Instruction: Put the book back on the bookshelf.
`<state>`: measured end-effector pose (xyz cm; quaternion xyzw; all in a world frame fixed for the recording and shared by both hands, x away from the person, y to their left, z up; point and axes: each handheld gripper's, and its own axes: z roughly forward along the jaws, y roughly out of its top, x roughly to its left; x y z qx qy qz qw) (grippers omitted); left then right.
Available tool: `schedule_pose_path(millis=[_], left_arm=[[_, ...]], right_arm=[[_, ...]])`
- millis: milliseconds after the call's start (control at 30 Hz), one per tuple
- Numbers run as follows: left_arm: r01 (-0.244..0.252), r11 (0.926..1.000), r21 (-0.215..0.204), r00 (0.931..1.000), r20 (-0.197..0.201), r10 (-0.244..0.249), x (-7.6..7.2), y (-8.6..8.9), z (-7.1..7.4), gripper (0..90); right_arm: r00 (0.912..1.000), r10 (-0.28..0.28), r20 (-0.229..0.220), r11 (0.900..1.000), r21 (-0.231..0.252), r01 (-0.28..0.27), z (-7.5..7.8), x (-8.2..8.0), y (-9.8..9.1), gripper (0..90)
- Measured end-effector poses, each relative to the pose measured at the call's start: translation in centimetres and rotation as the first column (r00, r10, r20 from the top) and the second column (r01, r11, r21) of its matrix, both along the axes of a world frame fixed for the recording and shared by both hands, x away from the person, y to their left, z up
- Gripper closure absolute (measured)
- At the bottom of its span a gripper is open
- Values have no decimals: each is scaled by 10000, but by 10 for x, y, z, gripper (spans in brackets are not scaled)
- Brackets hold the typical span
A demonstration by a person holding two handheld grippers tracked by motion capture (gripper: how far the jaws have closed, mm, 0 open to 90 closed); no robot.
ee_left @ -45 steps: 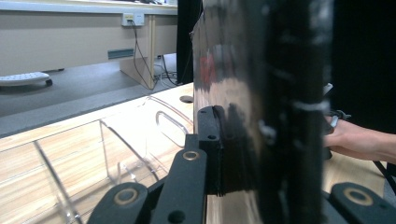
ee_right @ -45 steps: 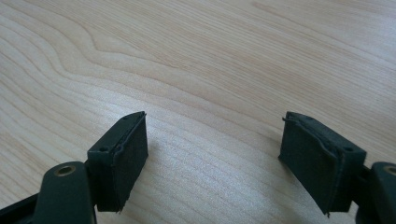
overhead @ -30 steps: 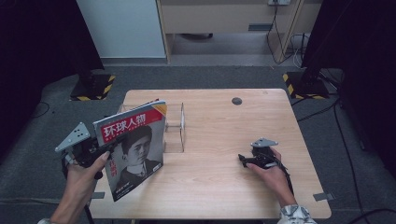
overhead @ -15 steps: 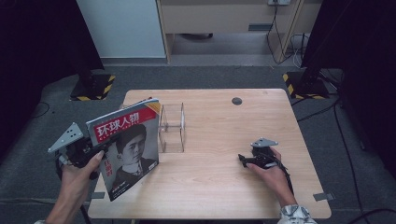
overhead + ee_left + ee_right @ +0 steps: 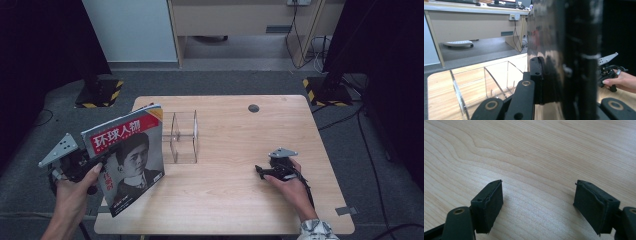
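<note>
On the left edge of the wooden table [image 5: 235, 200], the left gripper [image 5: 97, 162] has its jaws clamped on a magazine [image 5: 127, 162], gripping it at the left side of the cover. Magazine is lifted off the tabletop, roughly upright and tilted, cover facing the high camera: red banner with white characters up top, portrait photo below. Its lower corner hangs near the front-left table edge. Person's left hand [image 5: 72, 192] wraps the gripper body from below; grey three-cornered plate [image 5: 60, 149] sticks out to the left.

Left gripper view: magazine [image 5: 564, 50] sits edge-on between the black jaws as a dark glossy slab, pages pinched at the pad [image 5: 537, 75]. Clear acrylic rack [image 5: 486, 82] is just beyond, to the left of the magazine.

High view: clear acrylic rack [image 5: 184, 136] stands on the table just right of the magazine, dividers upright, slots holding nothing. Can't tell if the magazine's edge touches it; looks slightly apart.

Right gripper [image 5: 261, 171] rests low at the table's right-front area, well apart from magazine and rack, held by the right hand [image 5: 290, 187]. Right gripper view: jaws spread wide, nothing between them, bare wood grain [image 5: 536, 157] under the pads [image 5: 490, 203].

Small dark round spot [image 5: 253, 108] sits near the far table edge.
</note>
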<state>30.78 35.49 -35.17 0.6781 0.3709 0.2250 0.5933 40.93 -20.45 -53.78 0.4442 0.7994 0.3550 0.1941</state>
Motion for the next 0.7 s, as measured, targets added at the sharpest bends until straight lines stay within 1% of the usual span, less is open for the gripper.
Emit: schedule_pose_path(millis=[133,233,300,533,700], left_arm=[[-52,10000,43,9999,-91,52,-3,6,-4,863],[-156,9999,-5,9998,-148,156,-5,10,-6,864],[-241,9997,-68,9996,-147,240,-6,13,-7,864],[-441,9990,-82,9990,-114,440,-11,25,-6,864],[-510,9986,-106,9986,-132,509,-13,28,-7,864]], right_arm=[[10000,2,2,10000,0,-2,0,0,0,232],[10000,0,0,10000,2,0,0,0,0,232],[10000,-1,-2,10000,1,1,0,0,0,232],[10000,0,0,10000,1,0,0,0,0,232],[10000,0,-1,10000,2,0,0,0,0,232]])
